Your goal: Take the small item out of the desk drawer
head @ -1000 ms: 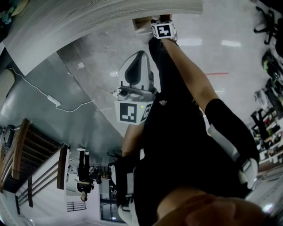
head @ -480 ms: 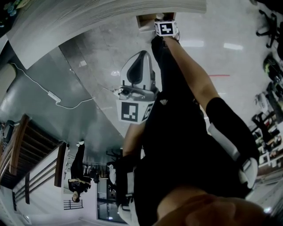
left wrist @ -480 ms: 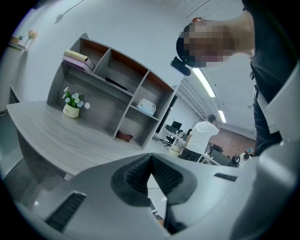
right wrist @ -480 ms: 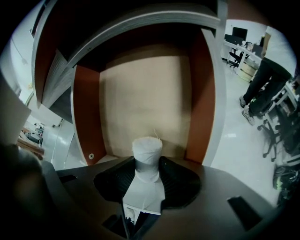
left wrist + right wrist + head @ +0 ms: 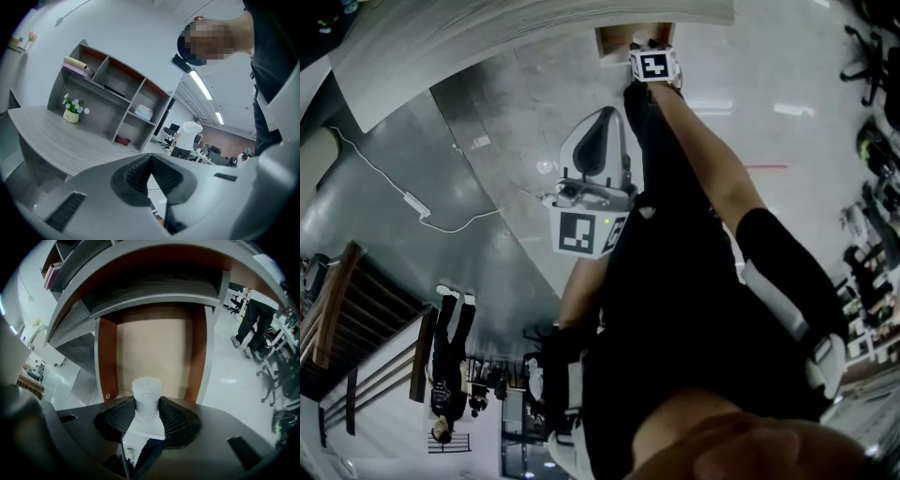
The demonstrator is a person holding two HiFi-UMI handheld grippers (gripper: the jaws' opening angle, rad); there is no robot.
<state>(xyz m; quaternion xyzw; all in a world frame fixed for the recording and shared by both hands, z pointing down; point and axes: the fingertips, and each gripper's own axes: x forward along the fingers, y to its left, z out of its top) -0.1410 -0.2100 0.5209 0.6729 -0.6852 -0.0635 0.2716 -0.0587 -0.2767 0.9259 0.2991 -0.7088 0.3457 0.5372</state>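
The desk drawer (image 5: pixel 154 350) stands pulled open under the grey desk top (image 5: pixel 534 23), its tan bottom bare. In the right gripper view a small white wrapped item (image 5: pixel 146 392) sticks up between the ribbed pads, just over the drawer's front end. My right gripper (image 5: pixel 146 416) is shut on it, both pads pressed against its sides. The head view shows that gripper (image 5: pixel 645 45) at the drawer opening (image 5: pixel 619 39), arm stretched out. My left gripper (image 5: pixel 602 120) hangs back near my body, pointing away from the drawer. Its jaws (image 5: pixel 150 159) are shut and hold nothing.
A white cable (image 5: pixel 412 208) runs across the floor left of the desk. A person (image 5: pixel 253 317) stands to the right of the desk near office chairs (image 5: pixel 276 376). A shelf unit (image 5: pixel 112 93) and a flower pot (image 5: pixel 71 112) stand on the desk top.
My right gripper has stayed at the drawer opening with hardly any shift. The left gripper has not moved. A person far off at the lower left has walked further left.
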